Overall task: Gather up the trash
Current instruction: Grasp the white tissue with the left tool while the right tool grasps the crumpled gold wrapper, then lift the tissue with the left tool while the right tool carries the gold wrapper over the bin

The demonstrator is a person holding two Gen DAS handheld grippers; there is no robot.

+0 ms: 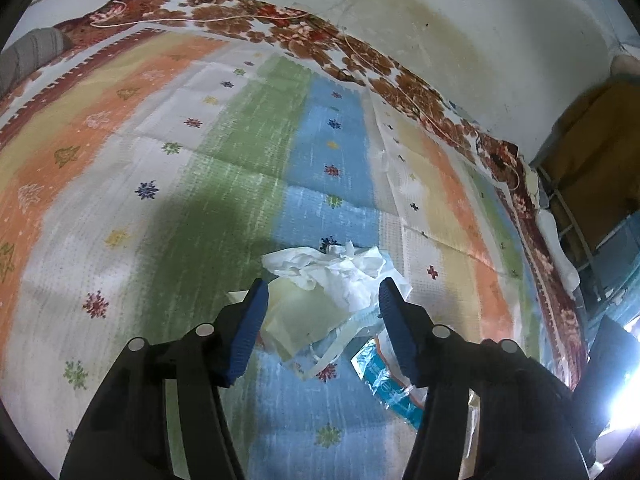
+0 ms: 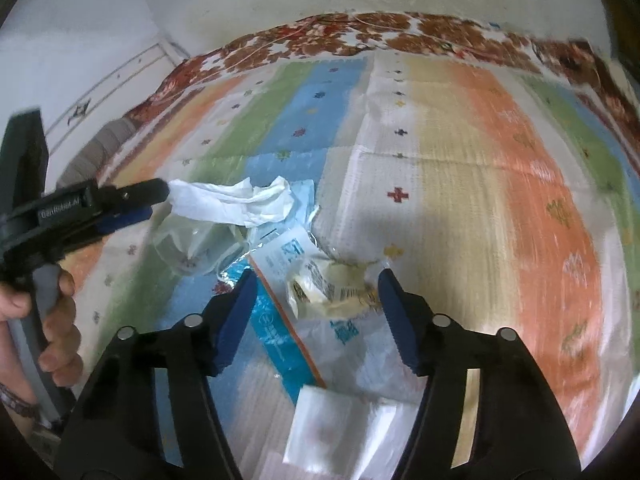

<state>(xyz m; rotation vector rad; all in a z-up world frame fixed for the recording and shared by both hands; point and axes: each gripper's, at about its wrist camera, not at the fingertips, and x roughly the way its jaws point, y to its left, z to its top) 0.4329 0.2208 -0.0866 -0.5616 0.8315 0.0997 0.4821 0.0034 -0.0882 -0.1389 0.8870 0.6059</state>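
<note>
Both grippers, left gripper (image 1: 323, 298) and right gripper (image 2: 316, 290), stand wide open, holding nothing. White tissue (image 1: 340, 270), clear bag (image 1: 298, 326) and blue wrapper (image 2: 276, 320) lie clustered on the striped mat (image 1: 240, 140). Collection appears not yet begun.

my left gripper (image 1: 323, 294): jaws spread wide, blue pads (image 1: 252, 322) apart, nothing between them, angled downward. seen from right wrist view, same gripper (image 2: 154, 200) reaches in from left, black body level, fingertips close together from that side angle. my left hand (image 2: 44, 312) wraps grey handle, fingers curled round it, bracelet on wrist. my right gripper (image 2: 316, 280): jaws wide apart, blue pads (image 2: 236, 320) clear of each other, tilted down.
</note>
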